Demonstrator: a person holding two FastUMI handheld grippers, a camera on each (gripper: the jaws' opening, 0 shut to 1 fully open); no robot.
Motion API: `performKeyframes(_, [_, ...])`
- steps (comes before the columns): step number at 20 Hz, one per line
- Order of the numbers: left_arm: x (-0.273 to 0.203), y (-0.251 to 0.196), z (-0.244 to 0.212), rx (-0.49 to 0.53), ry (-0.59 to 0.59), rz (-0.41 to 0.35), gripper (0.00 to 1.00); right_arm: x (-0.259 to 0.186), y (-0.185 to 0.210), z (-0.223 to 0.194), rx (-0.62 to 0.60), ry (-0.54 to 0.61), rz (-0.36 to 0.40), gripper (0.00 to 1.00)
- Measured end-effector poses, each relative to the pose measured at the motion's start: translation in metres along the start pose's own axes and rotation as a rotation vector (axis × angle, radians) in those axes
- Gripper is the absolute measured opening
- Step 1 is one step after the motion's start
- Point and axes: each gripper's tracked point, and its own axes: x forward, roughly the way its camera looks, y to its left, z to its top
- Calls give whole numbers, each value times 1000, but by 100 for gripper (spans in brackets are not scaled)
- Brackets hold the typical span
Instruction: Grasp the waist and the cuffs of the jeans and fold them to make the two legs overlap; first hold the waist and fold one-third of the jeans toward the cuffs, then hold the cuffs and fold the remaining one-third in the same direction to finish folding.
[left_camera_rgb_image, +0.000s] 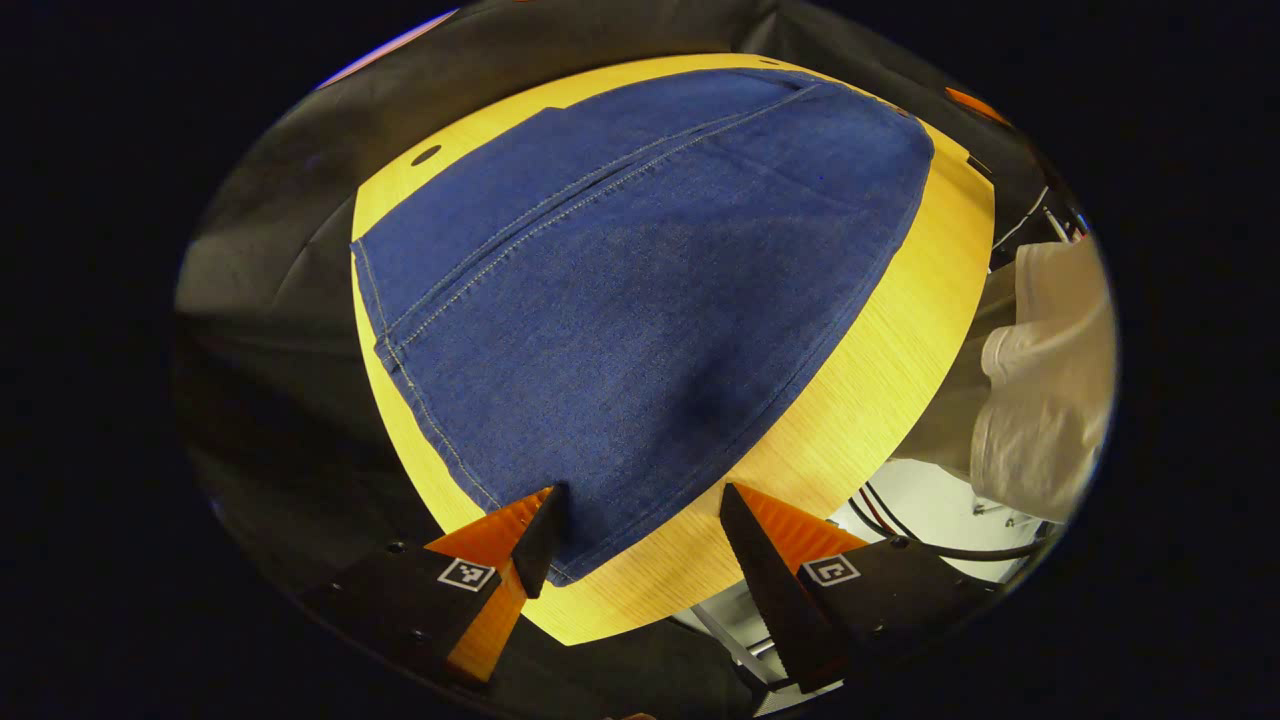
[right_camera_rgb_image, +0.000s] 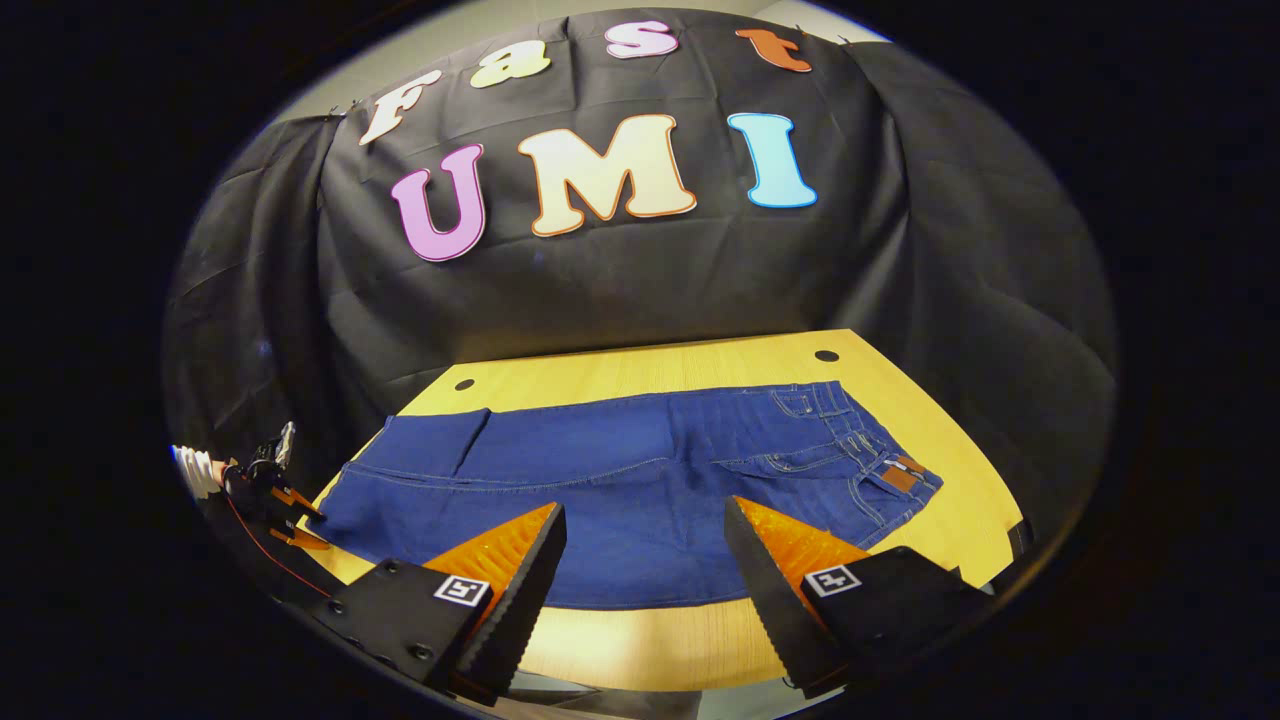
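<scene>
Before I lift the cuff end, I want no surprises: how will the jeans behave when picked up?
The jeans lie flat and limp on the table, so probably floppy, sagging between grips. Thick stitched seams hint at some weight. The smooth tabletop may let them slide when dragged.

bench (right_camera_rgb_image: 640, 365): pale wood, two round holes seen near the back corners | wall (right_camera_rgb_image: 640, 270): black cloth draped behind and round the sides | floor (left_camera_rgb_image: 940, 510): pale, some cables (left_camera_rgb_image: 930, 535) spotted
</scene>
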Motion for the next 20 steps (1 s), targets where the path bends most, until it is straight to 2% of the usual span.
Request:
performKeyframes(2, [1, -1, 0, 6, 27, -46, 93, 3, 0, -5, 7, 16, -1, 98])
performKeyframes(3, [1, 0, 1, 15, 39, -53, 91, 4, -1, -6, 8, 20, 2, 99])
performKeyframes(8, [0, -3, 1, 31, 84, -62, 93, 11, 3, -6, 19, 25, 21, 98])
performKeyframes(12, [0, -1, 3, -20, 109, -47, 81, 16, 6, -4, 21, 32, 46, 98])
performKeyframes(13, [2, -1, 3, -31, 111, -42, 71, 16, 5, -3, 16, 29, 52, 93])
performKeyframes(14, [3, -1, 6, -35, 109, -36, 65, 16, 3, -4, 12, 27, 54, 93])
performKeyframes(15, [3, -3, 6, -40, 102, -31, 50, 17, 0, -4, 13, 27, 55, 98])
performKeyframes(19, [3, -2, 11, -59, 83, 12, 1, 22, -9, -9, 24, 43, 74, 98])
performKeyframes(20, [4, -1, 11, -70, 89, 19, 0, 24, -13, -10, 18, 51, 77, 98])
